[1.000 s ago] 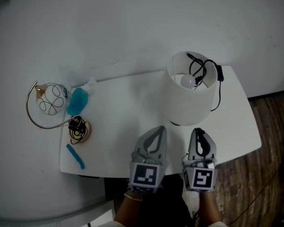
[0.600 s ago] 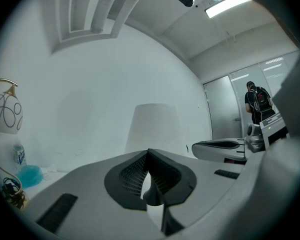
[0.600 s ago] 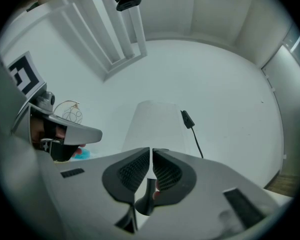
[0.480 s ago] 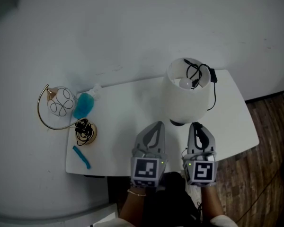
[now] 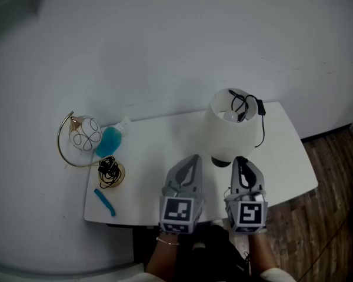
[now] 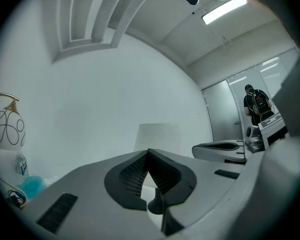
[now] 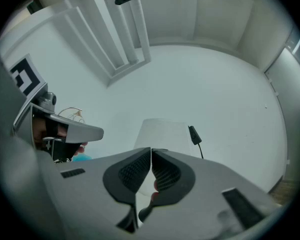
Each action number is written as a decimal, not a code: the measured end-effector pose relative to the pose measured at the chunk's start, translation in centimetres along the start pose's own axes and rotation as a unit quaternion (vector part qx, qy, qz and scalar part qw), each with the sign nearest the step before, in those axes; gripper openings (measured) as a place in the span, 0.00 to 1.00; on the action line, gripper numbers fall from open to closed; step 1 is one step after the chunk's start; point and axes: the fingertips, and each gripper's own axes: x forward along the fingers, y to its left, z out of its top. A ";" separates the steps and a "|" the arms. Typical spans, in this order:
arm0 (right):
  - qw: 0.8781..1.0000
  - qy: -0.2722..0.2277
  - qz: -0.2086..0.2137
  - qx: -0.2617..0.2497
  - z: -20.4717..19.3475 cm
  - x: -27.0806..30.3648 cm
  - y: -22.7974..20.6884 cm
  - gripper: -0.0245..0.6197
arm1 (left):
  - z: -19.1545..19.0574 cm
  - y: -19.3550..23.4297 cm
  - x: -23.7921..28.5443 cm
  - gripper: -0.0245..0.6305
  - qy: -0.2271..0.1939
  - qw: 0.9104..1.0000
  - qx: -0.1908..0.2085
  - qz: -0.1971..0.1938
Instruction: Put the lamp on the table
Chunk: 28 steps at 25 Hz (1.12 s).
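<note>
White wall (image 5: 165, 51) at the back, with a small white table (image 5: 285, 157) pushed up against it. Dark wood floor (image 5: 335, 216) shows along the table's right side. From the left gripper view: strip light (image 6: 224, 10) on the ceiling, glazed doors far right, and a person with a backpack (image 6: 255, 104) standing there.

On the table:
- lamp (image 5: 230, 135) stands upright at the back right, white shade. Its black cord (image 5: 242, 103) is bundled inside the top of the shade, with one run hanging over the rim and down the right side.
- gold hoop lamp (image 5: 82, 138) at the far left edge. Its hoop and patterned globe overhang the table, and a black cable coil (image 5: 110, 170) sits on its round base.
- blue bottle (image 5: 110, 141) just beside the globe.
- blue strip (image 5: 105, 201) lies flat near the front left corner.

Left gripper (image 5: 192, 157) and right gripper (image 5: 242, 159) sit side by side over the front edge, both pointing at the lamp. The right tip is near the lamp's base, not touching as far as I can see. Both pairs of jaws are pressed together with nothing between them.
</note>
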 end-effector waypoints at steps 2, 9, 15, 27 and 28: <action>1.000 -0.004 -0.004 -0.004 0.4 -0.3 0.0 0.03 | 0.6 0.2 -0.3 0.03 -0.006 1.000 -0.002 0.000; 1.000 -0.015 -0.006 -0.008 2.1 -0.9 1.2 0.03 | 1.9 0.7 -1.6 0.03 -0.021 1.000 0.005 -0.005; 1.000 -0.029 -0.004 -0.004 3.3 -2.0 2.8 0.03 | 2.5 1.7 -3.1 0.03 -0.027 1.000 0.014 -0.002; 0.999 -0.036 0.016 -0.010 4.9 -2.6 5.5 0.03 | 2.5 3.7 -5.3 0.03 -0.033 0.999 0.005 0.019; 0.999 -0.037 0.018 -0.013 4.9 -2.6 5.6 0.03 | 2.5 3.8 -5.4 0.03 -0.033 0.999 0.004 0.020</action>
